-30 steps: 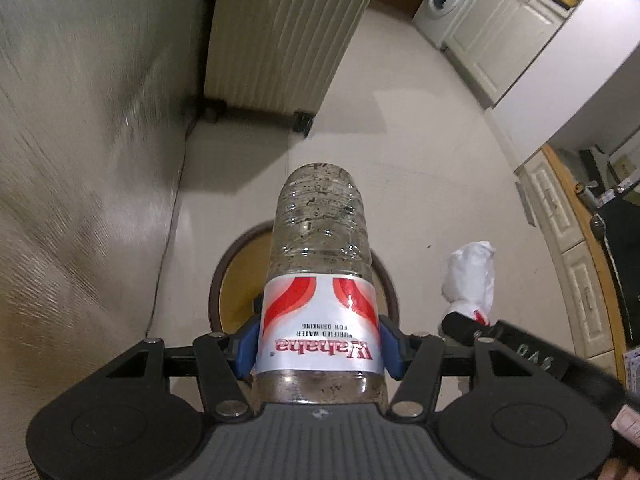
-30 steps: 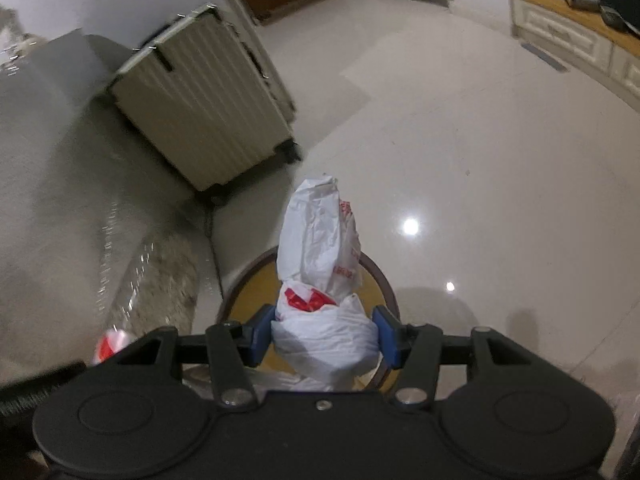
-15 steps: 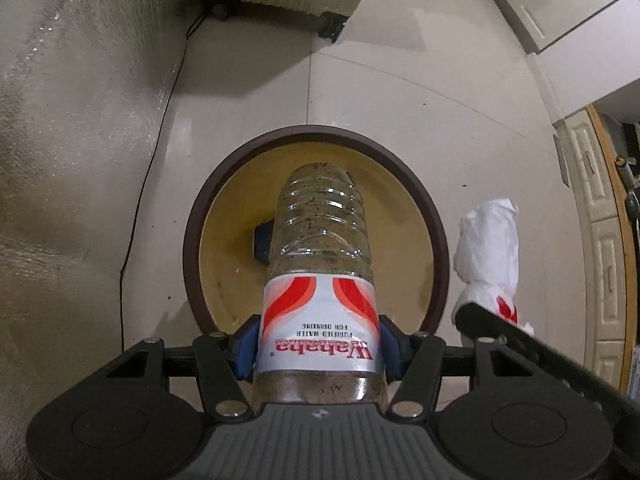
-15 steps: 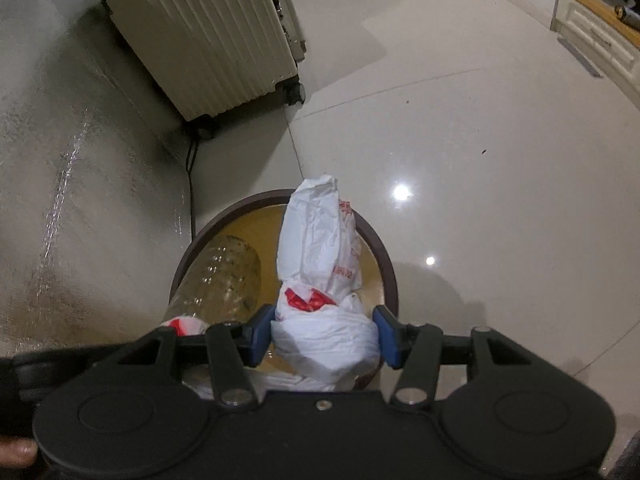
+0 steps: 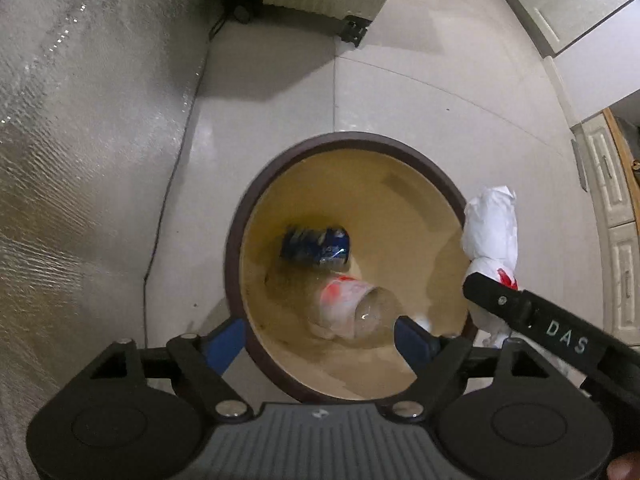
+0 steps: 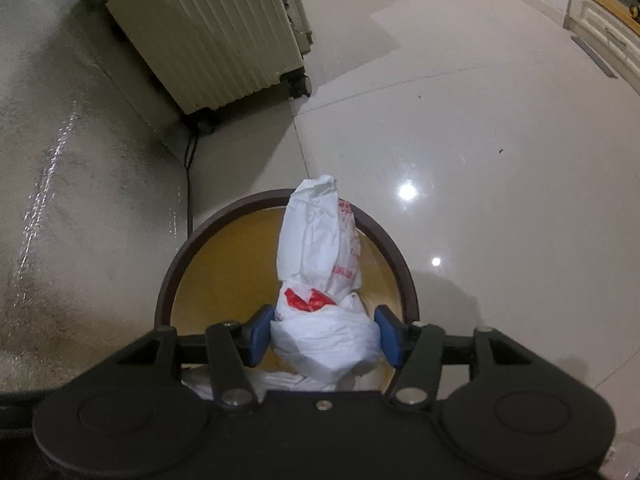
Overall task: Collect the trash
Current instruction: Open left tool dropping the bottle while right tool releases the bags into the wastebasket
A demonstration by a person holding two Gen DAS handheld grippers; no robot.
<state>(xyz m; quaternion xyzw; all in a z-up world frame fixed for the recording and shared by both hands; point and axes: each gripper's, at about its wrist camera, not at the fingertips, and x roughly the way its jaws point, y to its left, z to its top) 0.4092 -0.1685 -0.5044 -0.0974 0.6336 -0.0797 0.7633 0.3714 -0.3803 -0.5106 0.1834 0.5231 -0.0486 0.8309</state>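
A round bin with a dark brown rim (image 5: 240, 224) and tan inside stands on the tiled floor below both grippers. A clear water bottle (image 5: 352, 308) with a red and white label lies blurred inside it, beside a blue can (image 5: 316, 246). My left gripper (image 5: 320, 340) hangs over the bin with its jaws opening; its blue pads stand wide apart and touch nothing. My right gripper (image 6: 325, 334) is shut on a knotted white plastic bag (image 6: 320, 240) with red print, held over the bin's rim (image 6: 176, 264). The bag (image 5: 492, 228) also shows at the right of the left wrist view.
A cream ribbed suitcase on castors (image 6: 208, 32) stands against the wall beyond the bin. A dark cable (image 5: 168, 200) runs along the foot of the silvery textured wall on the left. White cabinets (image 5: 612, 184) line the right side. Glossy floor tiles surround the bin.
The left jaws have spread and the bottle has dropped from them into the bin. Both grippers have come down and closer over the bin. The bag stays gripped in the right one.
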